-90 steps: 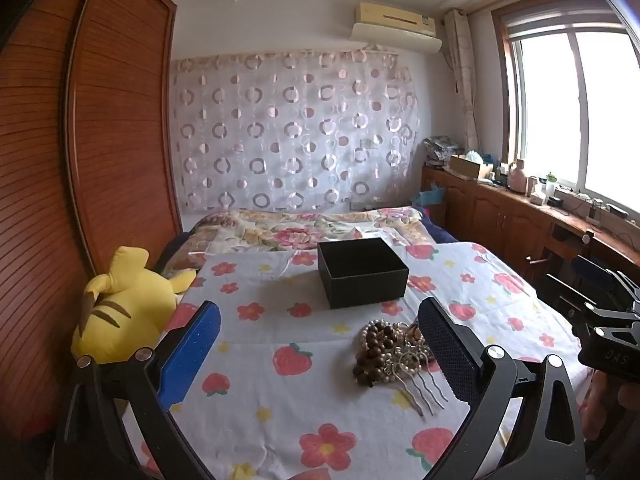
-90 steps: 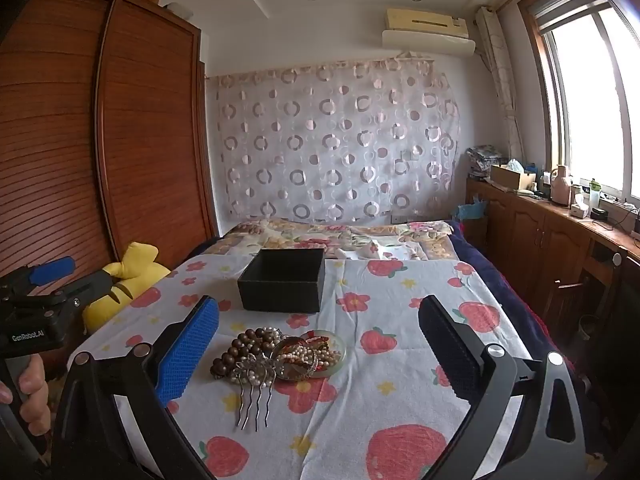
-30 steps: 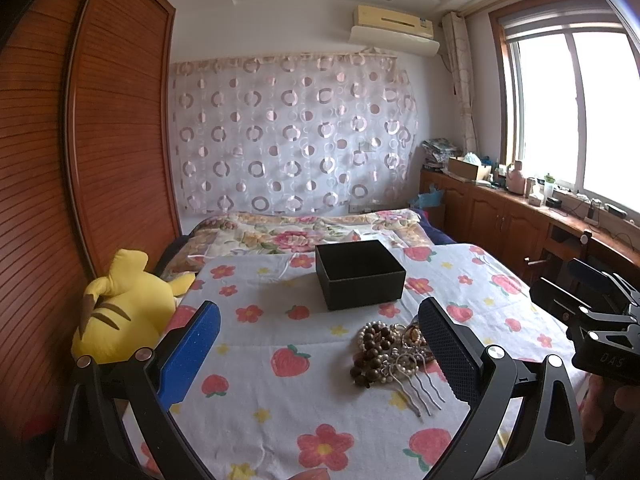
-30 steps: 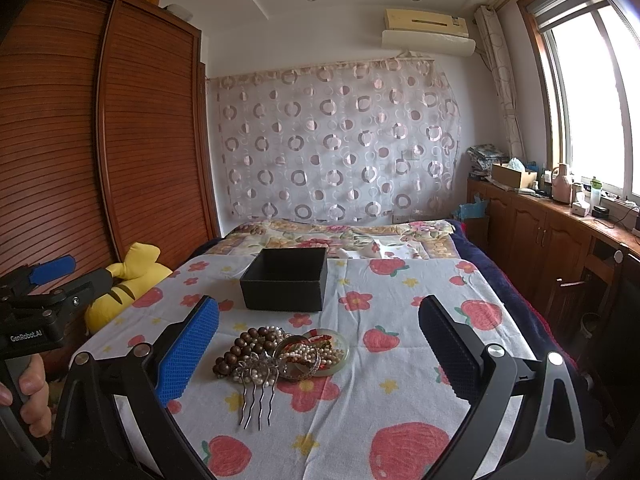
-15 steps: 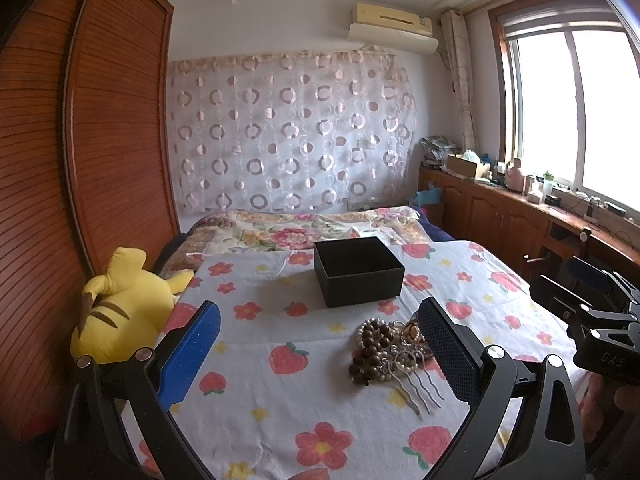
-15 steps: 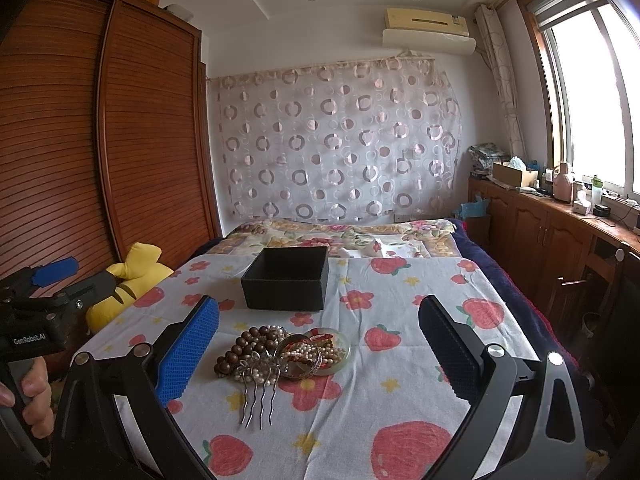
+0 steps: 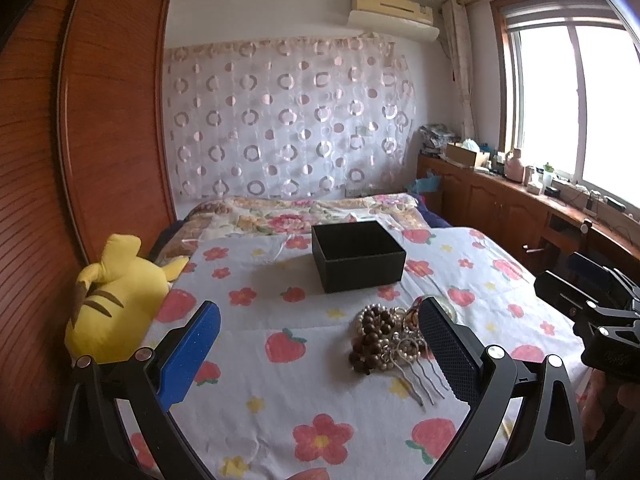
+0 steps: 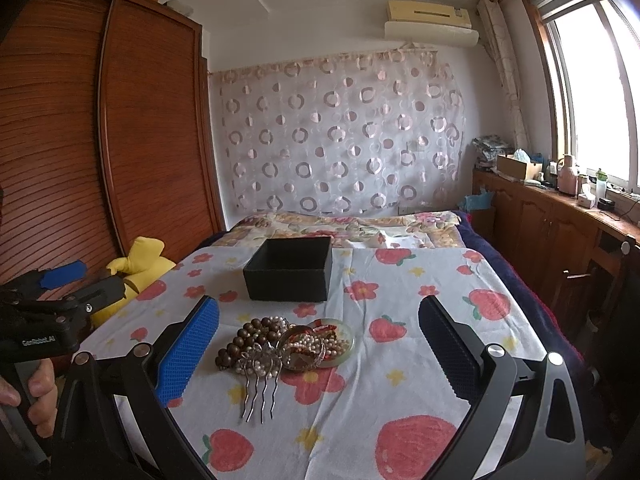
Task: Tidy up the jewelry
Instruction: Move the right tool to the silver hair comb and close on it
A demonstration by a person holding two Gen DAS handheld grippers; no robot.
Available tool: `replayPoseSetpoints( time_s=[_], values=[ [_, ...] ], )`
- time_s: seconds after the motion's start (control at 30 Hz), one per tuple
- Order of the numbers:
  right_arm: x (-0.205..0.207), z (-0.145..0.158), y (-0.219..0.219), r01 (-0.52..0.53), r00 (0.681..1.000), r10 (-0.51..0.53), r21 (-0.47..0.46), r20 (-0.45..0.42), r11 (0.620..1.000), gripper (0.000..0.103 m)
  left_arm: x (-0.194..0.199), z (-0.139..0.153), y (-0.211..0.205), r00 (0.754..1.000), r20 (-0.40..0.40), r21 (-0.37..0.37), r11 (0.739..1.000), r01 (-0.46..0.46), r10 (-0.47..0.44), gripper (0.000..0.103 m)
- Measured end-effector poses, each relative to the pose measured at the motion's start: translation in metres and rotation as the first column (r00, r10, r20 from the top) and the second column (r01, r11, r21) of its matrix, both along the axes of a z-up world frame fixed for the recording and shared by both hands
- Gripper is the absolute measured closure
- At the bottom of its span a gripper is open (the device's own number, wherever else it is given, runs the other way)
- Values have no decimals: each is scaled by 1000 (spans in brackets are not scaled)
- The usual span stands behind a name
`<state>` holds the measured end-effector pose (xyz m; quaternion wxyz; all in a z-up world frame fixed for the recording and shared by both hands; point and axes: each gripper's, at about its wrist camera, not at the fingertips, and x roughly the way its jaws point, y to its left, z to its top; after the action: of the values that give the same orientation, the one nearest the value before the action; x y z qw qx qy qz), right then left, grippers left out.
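Observation:
A heap of jewelry lies on the strawberry-print bedsheet (image 8: 400, 392): a brown wooden bead bracelet (image 8: 244, 340), a pearl hair comb with metal prongs (image 8: 260, 380) and a small glass dish (image 8: 344, 354) holding pearl strands. In the left wrist view the beads (image 7: 370, 334) and comb (image 7: 420, 376) lie just inside the right finger. An open black box (image 8: 288, 278) stands beyond the heap, also seen as the black box (image 7: 358, 258). My left gripper (image 7: 320, 354) and right gripper (image 8: 318, 350) both hover open and hold nothing.
A yellow plush toy (image 7: 116, 296) sits at the bed's left edge against the wooden wardrobe (image 7: 80, 140). A folded floral quilt (image 8: 344, 228) lies behind the box. Wooden cabinets (image 8: 552, 232) with clutter run under the window on the right. A hand (image 8: 36, 392) grips the left tool's handle.
Both views have shifted only slightly; the left camera drifted a little, so the box and beads sit marginally further left. Both grippers stayed open and no jewelry moved.

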<state>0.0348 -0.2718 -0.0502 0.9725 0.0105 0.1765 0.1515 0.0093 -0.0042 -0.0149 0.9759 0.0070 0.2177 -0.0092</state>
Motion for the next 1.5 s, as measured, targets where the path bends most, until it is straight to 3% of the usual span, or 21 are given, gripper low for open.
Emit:
replayPoseSetpoints(
  time_s=[0.27, 0.53, 0.73, 0.9, 1.1, 1.27, 1.5],
  values=[
    [7, -11, 0, -37, 998, 37, -14, -44, 999, 2, 11, -18, 10, 999, -54, -11, 1000, 1, -2, 7],
    [24, -39, 9, -126, 982, 118, -51, -148, 991, 2, 27, -38, 16, 992, -124, -17, 1000, 20, -21, 7],
    [38, -61, 28, -230, 943, 206, -64, -260, 971, 10, 34, -54, 22, 984, -173, -17, 1000, 26, -29, 7],
    [54, -83, 46, -319, 890, 278, -57, -362, 946, 14, 41, -68, 27, 974, -224, -2, 1000, 25, -25, 7],
    [65, -93, 65, -371, 850, 317, -50, -421, 927, 16, 46, -81, 37, 965, -260, -10, 1000, 8, -11, 7],
    [75, -98, 84, -405, 833, 319, -104, -452, 908, 23, 48, -88, 48, 963, -271, -24, 1000, -13, 7, 7],
    [81, -102, 99, -415, 837, 292, -189, -463, 890, 33, 45, -91, 61, 963, -268, -40, 998, -40, 28, 7]
  ],
)
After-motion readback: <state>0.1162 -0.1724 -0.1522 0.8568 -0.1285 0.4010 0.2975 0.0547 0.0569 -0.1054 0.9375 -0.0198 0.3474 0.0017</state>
